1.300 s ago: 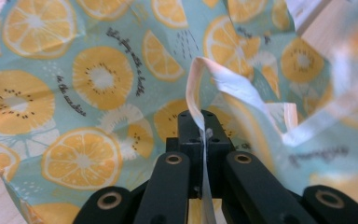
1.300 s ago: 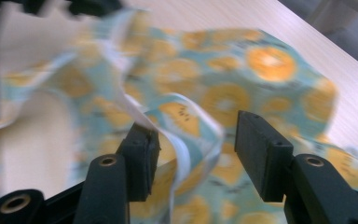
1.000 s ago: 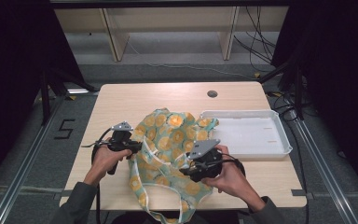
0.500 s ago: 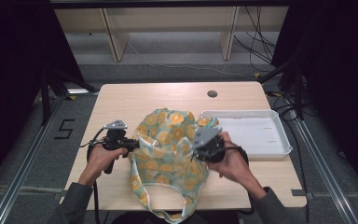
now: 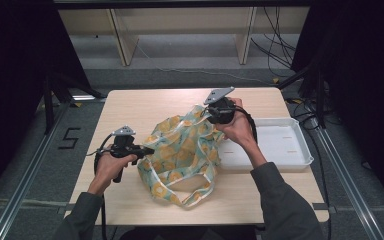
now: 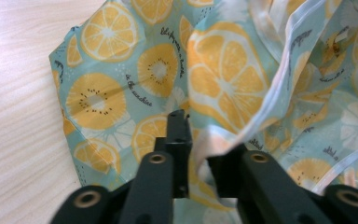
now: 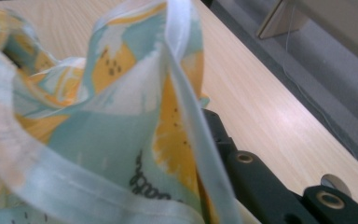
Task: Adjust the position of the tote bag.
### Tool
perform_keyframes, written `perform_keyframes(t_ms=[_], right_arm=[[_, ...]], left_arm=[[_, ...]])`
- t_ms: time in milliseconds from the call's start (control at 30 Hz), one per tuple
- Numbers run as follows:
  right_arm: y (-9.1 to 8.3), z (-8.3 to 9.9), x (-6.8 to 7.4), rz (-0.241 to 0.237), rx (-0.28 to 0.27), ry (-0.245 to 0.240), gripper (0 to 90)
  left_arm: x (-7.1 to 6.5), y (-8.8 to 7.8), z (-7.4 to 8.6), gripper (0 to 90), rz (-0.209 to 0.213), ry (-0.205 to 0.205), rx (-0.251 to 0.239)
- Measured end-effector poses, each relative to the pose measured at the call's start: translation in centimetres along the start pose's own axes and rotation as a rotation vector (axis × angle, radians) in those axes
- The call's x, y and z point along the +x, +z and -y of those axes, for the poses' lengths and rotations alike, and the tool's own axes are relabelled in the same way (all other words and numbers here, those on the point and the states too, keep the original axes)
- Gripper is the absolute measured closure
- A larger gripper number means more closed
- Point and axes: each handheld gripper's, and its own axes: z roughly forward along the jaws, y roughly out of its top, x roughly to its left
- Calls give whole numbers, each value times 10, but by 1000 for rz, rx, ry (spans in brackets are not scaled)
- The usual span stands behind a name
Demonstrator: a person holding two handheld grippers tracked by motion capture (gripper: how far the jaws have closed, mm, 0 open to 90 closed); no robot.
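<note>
A thin fabric bag (image 5: 185,150) printed with orange and lemon slices lies crumpled on the wooden table (image 5: 145,107). My left gripper (image 5: 147,149) sits at the bag's left edge. Its jaws have just been opening. In the left gripper view a fold of the bag (image 6: 121,93) lies loose in the gap between the left gripper's (image 6: 198,142) jaws. My right gripper (image 5: 211,116) is raised over the back of the table, shut on the bag's white-trimmed rim (image 7: 186,93), which it holds up. The cloth hides one of its jaws; the other finger (image 7: 242,172) shows beside it.
A shallow white tray (image 5: 280,142) stands at the table's right side, just beside the bag and under my right forearm. The bag's handles (image 5: 190,192) trail toward the front edge. Bare table lies to the left and at the back.
My right gripper has risen from the bag's front part and moved to the back right, pulling the bag's rim up with it. My left hand has stayed put.
</note>
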Motion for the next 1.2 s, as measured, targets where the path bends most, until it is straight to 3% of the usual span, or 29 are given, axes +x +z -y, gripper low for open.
perform_keyframes(t_ms=[33,100,133,200,233,333,400,433,533,567,600,700,833,867,933,967,1067,1133,1200], right_arm=[[3,0,-1,8,1,5,900],[10,1,-5,12,20,9,900],[15,2,-6,21,35,34,900],[21,3,-10,11,57,31,900],[23,3,-11,14,68,39,900],[31,5,-15,20,69,78,900],[35,6,-18,27,71,59,900],[37,6,-19,26,68,54,900],[41,5,-19,27,81,56,900],[41,4,-19,24,80,61,900],[41,3,-19,30,69,60,900],[39,1,-18,23,77,58,900],[37,1,-18,15,83,85,900],[36,1,-18,21,82,95,900],[35,2,-20,17,68,62,900],[35,2,-20,12,69,65,900],[35,4,-19,4,77,71,894],[35,5,-19,14,67,75,881],[35,7,-18,7,76,84,821]], left_arm=[[-1,0,1,721,-16,-3,-2],[-6,-6,1,541,-2,18,61],[-9,-9,1,455,-7,36,71],[-18,-20,2,367,-37,71,75],[-24,-30,3,324,-44,108,95],[-41,-53,4,290,-74,153,63],[-56,-65,2,307,-99,200,6],[-67,-70,-1,325,-105,245,-17],[-89,-53,-4,404,-44,288,-39],[-92,-38,-4,404,-48,314,3],[-92,-29,-5,385,-65,335,37],[-86,6,-10,334,-197,373,64],[-73,46,-12,276,-352,419,152],[-70,53,-12,273,-369,431,170],[-68,63,-9,270,-374,397,174],[-67,66,-9,279,-384,409,189],[-64,73,-10,364,-421,446,214],[-61,74,-12,406,-425,446,217],[-58,72,-14,602,-414,472,215]])
